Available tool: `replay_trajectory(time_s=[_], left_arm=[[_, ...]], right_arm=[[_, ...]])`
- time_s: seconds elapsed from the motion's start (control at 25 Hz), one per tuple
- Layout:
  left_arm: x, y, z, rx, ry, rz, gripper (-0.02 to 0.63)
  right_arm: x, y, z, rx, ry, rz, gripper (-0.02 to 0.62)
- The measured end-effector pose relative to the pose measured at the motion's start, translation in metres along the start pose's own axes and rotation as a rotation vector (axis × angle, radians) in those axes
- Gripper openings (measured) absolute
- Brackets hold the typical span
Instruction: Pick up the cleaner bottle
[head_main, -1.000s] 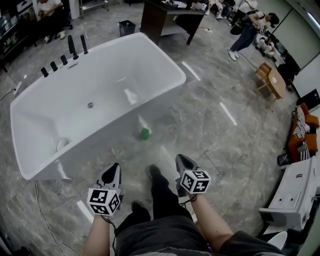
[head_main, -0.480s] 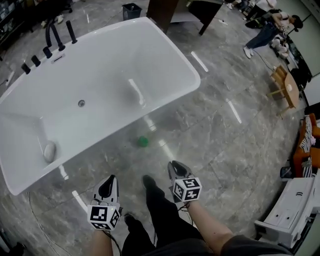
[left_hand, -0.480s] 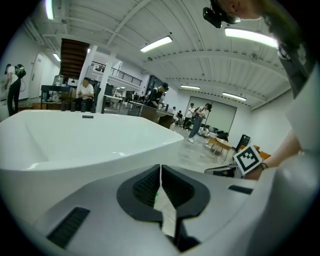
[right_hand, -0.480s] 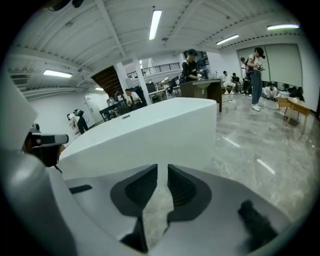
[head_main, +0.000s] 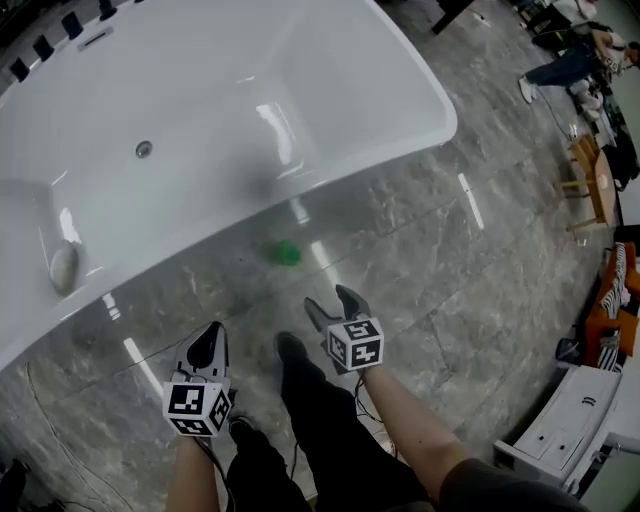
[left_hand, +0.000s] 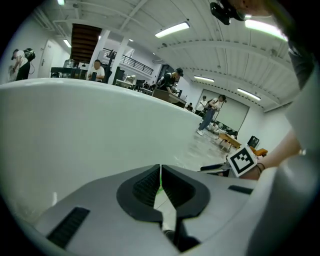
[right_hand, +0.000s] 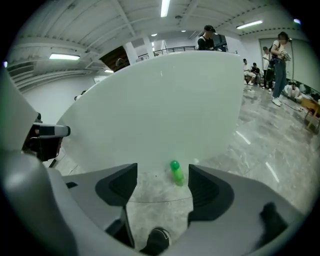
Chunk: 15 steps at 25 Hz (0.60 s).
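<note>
Cleaner bottle (head_main: 285, 252) is sitting on the floor (head_main: 420, 250) just beside the bathtub (head_main: 330, 70); the right gripper (head_main: 333, 303) jaws have just been opening and are gaping empty, while the left gripper (head_main: 209, 338) jaws are pressing together

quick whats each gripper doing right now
left gripper: shut, empty
right gripper: open, fingers have just been opening, nothing between them; the bottle lies on the floor ahead, untouched
</note>
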<state>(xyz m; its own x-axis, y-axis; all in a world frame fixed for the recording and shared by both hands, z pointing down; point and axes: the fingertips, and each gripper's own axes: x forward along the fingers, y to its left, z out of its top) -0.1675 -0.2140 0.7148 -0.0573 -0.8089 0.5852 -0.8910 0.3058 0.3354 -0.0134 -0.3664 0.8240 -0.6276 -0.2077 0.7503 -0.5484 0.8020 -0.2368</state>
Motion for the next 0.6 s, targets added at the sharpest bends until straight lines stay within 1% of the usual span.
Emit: replay_trajectory(time_s=[0.12, 0.28, 0.48, 0.6], left_arm=[[0.027, 0.018, -0.022, 0.001, -0.01, -0.018, 0.02], [0.068, 0.048, -0.052, 0.043, -0.023, -0.042, 0.02], [0.121, 0.085, -0.084, 0.075, -0.05, -0.061, 0.02], [0.142, 0.1, -0.106, 0.072, -0.061, -0.071, 0.02]], right_arm=[[0.033, -0.004, -0.019, -0.032, 0.023, 0.017, 0.301], [0.076, -0.019, -0.036, -0.079, -0.011, -0.021, 0.299], [0.135, -0.041, -0.062, -0.06, -0.042, -0.057, 0.299], [0.164, -0.046, -0.081, -0.059, -0.057, -0.049, 0.299]])
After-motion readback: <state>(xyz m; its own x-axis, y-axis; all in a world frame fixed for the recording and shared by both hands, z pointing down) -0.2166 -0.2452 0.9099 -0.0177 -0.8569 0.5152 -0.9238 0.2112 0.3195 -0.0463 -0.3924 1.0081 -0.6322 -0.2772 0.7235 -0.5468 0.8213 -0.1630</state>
